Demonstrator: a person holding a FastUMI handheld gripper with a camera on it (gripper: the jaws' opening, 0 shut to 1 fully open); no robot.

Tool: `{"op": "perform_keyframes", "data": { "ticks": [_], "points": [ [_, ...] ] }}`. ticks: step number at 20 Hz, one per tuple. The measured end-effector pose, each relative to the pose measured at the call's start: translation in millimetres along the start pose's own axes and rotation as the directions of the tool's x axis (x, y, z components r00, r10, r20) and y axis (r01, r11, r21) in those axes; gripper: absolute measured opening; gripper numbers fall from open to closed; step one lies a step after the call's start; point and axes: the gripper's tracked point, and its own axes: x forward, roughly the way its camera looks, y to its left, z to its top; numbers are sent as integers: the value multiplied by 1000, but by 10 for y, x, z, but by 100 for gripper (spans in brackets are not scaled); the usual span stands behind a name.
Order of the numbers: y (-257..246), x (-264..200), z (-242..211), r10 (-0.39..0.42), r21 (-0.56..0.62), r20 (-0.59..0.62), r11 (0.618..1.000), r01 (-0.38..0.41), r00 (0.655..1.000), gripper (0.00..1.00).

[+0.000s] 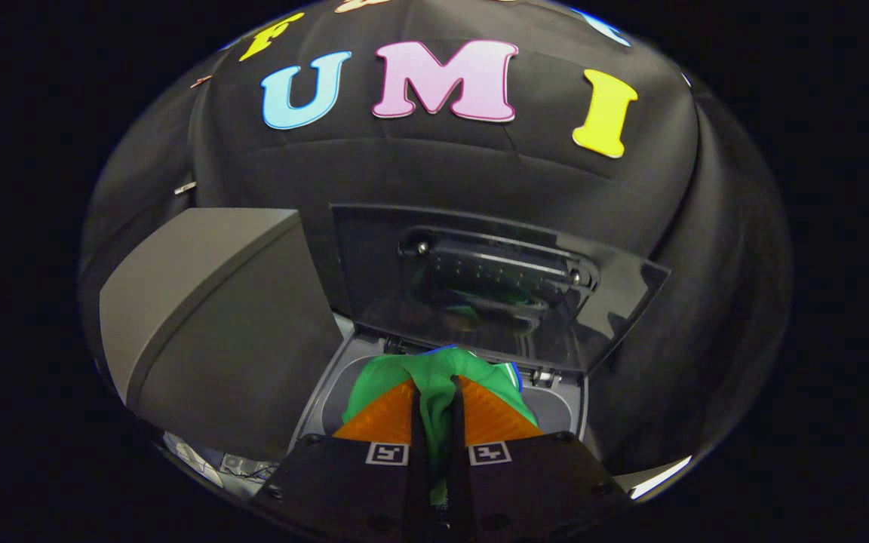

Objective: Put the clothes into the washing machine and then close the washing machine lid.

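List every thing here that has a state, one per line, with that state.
gripper: jaws shut on the green cloth, held over the tub opening.
green cloth: pinched between the fingers, bunched, hanging above the opening.
washing machine lid: open, tilted up behind the opening.
washing machine: tub opening uncovered; inside hidden by the cloth.
grey box: closed, standing beside the machine.

Tool (434,403) clamped on green cloth (434,377), above open washing machine (555,407)

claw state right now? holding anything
claw: closed on the green cloth, both fingers pinching a fold of it, held over the open washing machine with its lid up.
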Motion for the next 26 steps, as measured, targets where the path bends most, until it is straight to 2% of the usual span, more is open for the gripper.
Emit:
{"op": "perform_keyframes", "data": {
  "ticks": [4,7,11,16,23,26],
  "points": [
    [-88,196,-256,-15,61,-82,998,20,997,14],
    [-181,437,-414,-23,55,-122,998,30,992,14],
    [-204,680,-700,-6,168,-237,985,47,972,14],
    [-259,894,-930,-60,115,-276,989,95,959,14],
    [-168,934,-1190,-74,70,-353,992,105,933,14],
    [-169,944,-1212,-81,63,-346,992,109,935,14]
  ]
}}
